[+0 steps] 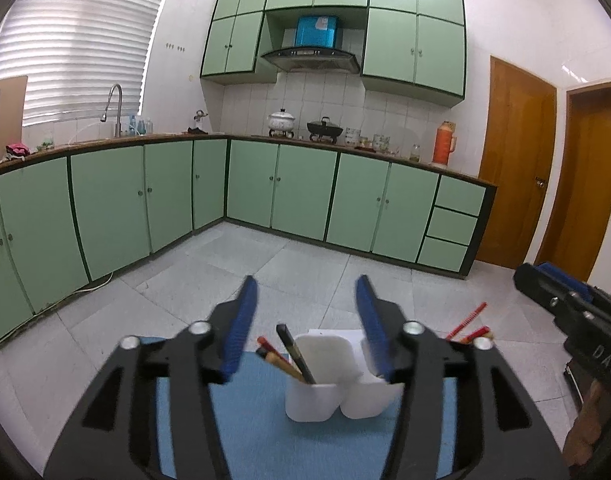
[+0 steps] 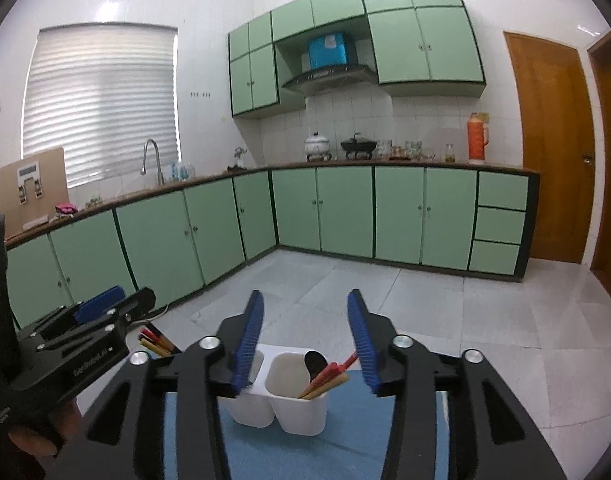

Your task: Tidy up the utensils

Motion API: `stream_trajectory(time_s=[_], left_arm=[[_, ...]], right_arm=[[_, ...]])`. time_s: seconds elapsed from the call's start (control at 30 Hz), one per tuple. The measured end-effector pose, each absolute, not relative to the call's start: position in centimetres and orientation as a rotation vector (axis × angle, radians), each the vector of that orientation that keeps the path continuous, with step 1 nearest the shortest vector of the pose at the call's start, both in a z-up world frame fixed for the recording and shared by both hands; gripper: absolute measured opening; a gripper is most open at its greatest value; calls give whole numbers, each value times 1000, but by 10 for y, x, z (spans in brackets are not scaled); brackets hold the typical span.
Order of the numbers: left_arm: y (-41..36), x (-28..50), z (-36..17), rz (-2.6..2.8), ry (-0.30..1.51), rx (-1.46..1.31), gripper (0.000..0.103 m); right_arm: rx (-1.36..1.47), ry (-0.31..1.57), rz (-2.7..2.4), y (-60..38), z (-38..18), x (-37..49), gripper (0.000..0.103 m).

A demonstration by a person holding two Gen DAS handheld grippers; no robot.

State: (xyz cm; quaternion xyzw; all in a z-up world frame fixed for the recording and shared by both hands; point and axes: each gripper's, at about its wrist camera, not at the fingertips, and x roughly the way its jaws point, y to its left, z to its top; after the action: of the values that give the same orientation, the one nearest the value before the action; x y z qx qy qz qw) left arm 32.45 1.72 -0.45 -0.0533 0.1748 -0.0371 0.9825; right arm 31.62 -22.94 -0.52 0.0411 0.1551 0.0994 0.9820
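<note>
Left gripper sits at lower centre of its view, jaws apart, holding nothing. Right gripper is likewise spread and empty. Below both, a white holder with two compartments stands on a blue mat. Chopsticks and a dark spoon lean in its right compartment. Beyond lie the tiled floor and green cabinets.

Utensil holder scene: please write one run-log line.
left claw: open, empty | right claw: open, empty | holder: upright on blue mat | chopsticks: inside
</note>
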Motion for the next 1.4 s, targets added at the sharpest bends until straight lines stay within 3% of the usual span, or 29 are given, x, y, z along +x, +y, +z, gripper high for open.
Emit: stream_trajectory(time_s=[0.17, 0.3, 0.5, 0.73, 1.4], left_arm=[[14, 294, -1, -74, 346, -89, 69], [11, 267, 0, -83, 334, -67, 82], [11, 227, 3, -71, 316, -25, 89], [12, 191, 11, -54, 308, -8, 96], [9, 118, 35, -67, 262, 1, 97]], right_arm=[[102, 278, 197, -239, 0, 281, 62], [110, 269, 192, -244, 0, 256, 66], [127, 273, 189, -256, -4, 221, 75], [119, 266, 202, -262, -4, 185, 97], [51, 216, 234, -248, 16, 120, 97]])
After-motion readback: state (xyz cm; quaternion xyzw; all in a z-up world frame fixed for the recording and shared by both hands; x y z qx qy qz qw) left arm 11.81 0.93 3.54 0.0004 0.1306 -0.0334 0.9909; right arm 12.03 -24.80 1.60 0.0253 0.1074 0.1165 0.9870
